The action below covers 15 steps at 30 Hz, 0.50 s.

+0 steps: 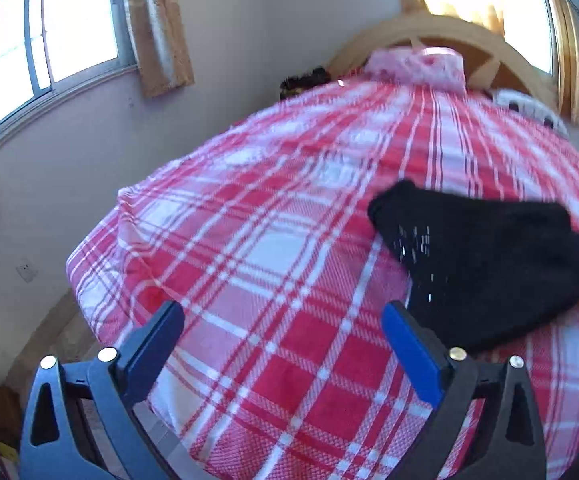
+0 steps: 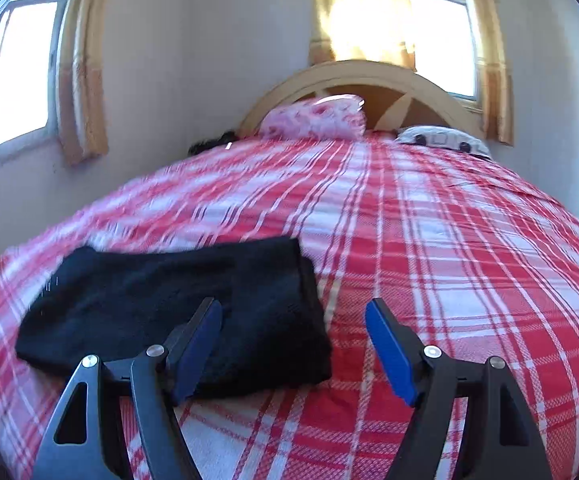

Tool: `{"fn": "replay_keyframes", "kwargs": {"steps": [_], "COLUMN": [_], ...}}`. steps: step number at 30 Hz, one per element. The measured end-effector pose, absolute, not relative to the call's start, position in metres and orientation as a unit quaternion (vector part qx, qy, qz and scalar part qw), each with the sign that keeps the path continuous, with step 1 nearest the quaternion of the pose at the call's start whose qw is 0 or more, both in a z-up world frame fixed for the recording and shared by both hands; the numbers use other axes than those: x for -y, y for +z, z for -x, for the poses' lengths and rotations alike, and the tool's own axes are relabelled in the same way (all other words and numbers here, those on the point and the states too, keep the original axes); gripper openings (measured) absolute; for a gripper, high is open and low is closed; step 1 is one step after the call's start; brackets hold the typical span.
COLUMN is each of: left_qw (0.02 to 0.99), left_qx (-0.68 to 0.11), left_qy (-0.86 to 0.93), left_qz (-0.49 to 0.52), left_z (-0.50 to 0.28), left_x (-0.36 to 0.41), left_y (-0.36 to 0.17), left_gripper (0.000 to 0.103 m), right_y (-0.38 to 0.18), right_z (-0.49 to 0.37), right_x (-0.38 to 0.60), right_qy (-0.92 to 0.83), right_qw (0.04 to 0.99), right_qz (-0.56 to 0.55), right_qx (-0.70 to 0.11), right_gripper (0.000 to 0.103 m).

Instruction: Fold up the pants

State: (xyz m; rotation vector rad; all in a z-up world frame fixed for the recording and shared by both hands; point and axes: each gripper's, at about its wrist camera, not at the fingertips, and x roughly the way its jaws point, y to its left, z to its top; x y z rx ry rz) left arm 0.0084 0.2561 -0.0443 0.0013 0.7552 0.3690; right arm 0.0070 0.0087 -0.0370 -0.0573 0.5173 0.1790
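Left tool (image 1: 283,320): spread wide, nothing between the blue pads, hanging over bare plaid bedspread (image 1: 249,220), its right finger just beside the near edge of the pants (image 1: 489,256). Pants: black, folded into a compact rectangle, lying flat on the bed near its foot (long axis across the bed, left to right). Right tool (image 2: 293,316): also parted and gripping nothing, left finger above the folded pants (image 2: 169,300), right finger over plaid.
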Motion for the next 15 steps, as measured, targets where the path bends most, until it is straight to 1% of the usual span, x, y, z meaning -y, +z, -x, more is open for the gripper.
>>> {"fn": "replay_keyframes", "kwargs": {"steps": [2,3,4,6,8,10,12,15], "left_qw": [0.906,0.903,0.9,0.897,0.898,0.897,0.899,0.903], "left_qx": [-0.38,-0.388,-0.394,-0.403,-0.397,-0.401,-0.405,-0.394], "left_qy": [0.183,0.185,0.184,0.18,0.19,0.187,0.169,0.171], "left_qz": [-0.019,-0.022,-0.022,-0.016,-0.022,-0.016,0.005,0.027], "left_z": [-0.013,-0.013,-0.016,-0.02,-0.021,-0.021,-0.018,-0.007], "left_x": [-0.247,-0.244,-0.242,-0.235,-0.231,-0.233,-0.238,-0.248], "left_y": [-0.057,-0.061,-0.065,-0.074,-0.075,-0.075,-0.072,-0.063], "left_gripper": [0.096,0.096,0.096,0.091,0.091,0.09,0.079,0.078], "right_y": [-0.052,-0.06,-0.064,-0.062,-0.064,-0.065,-0.066,-0.065], "right_z": [-0.021,-0.024,-0.028,-0.028,-0.029,-0.029,-0.029,-0.028], "right_x": [-0.024,-0.025,-0.023,-0.016,-0.011,-0.006,-0.004,0.001], "right_qy": [0.062,0.058,0.06,0.05,0.053,0.055,0.059,0.068], "right_qw": [0.944,0.936,0.931,0.934,0.933,0.932,0.931,0.933], "right_qz": [0.09,0.099,0.094,0.081,0.071,0.058,0.049,0.031], "right_qx": [-0.312,-0.334,-0.347,-0.345,-0.35,-0.354,-0.357,-0.352], "right_gripper": [0.076,0.076,0.078,0.084,0.085,0.088,0.088,0.088]}}
